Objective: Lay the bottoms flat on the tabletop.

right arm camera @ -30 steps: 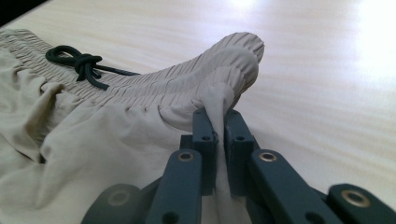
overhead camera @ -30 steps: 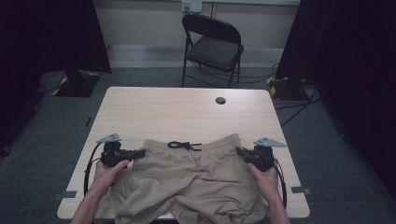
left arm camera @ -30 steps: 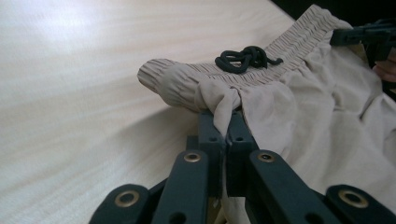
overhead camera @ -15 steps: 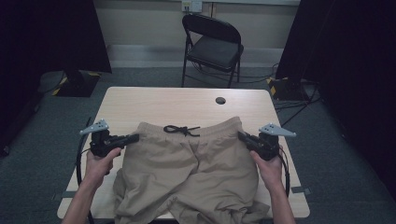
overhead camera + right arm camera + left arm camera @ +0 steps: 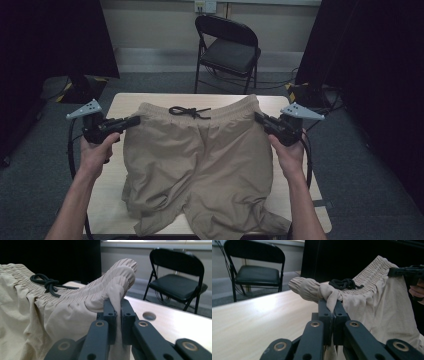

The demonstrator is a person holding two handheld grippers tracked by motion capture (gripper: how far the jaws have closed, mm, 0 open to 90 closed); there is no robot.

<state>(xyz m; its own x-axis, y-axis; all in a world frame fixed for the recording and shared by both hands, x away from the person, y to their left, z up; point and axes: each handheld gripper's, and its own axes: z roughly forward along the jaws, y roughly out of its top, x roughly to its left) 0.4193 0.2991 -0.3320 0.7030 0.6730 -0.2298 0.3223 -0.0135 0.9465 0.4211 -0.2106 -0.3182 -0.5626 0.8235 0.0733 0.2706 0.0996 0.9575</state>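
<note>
Your left hand (image 5: pixel 95 150) is reaching forward with its wrist level, and the left tool (image 5: pixel 134 120) is pinching the left corner of the waistband of the tan shorts (image 5: pixel 200 165), jaws clamped on the bunched cloth. The shorts are hanging spread over the counter (image 5: pixel 115 175), waistband raised, black drawstring (image 5: pixel 187 112) centred. Your right hand (image 5: pixel 287 152) is mirroring it, the right tool (image 5: pixel 260 118) gripping the opposite corner.

Wooden table (image 5: pixel 116 106) under tan shorts (image 5: pixel 200 165)
</note>
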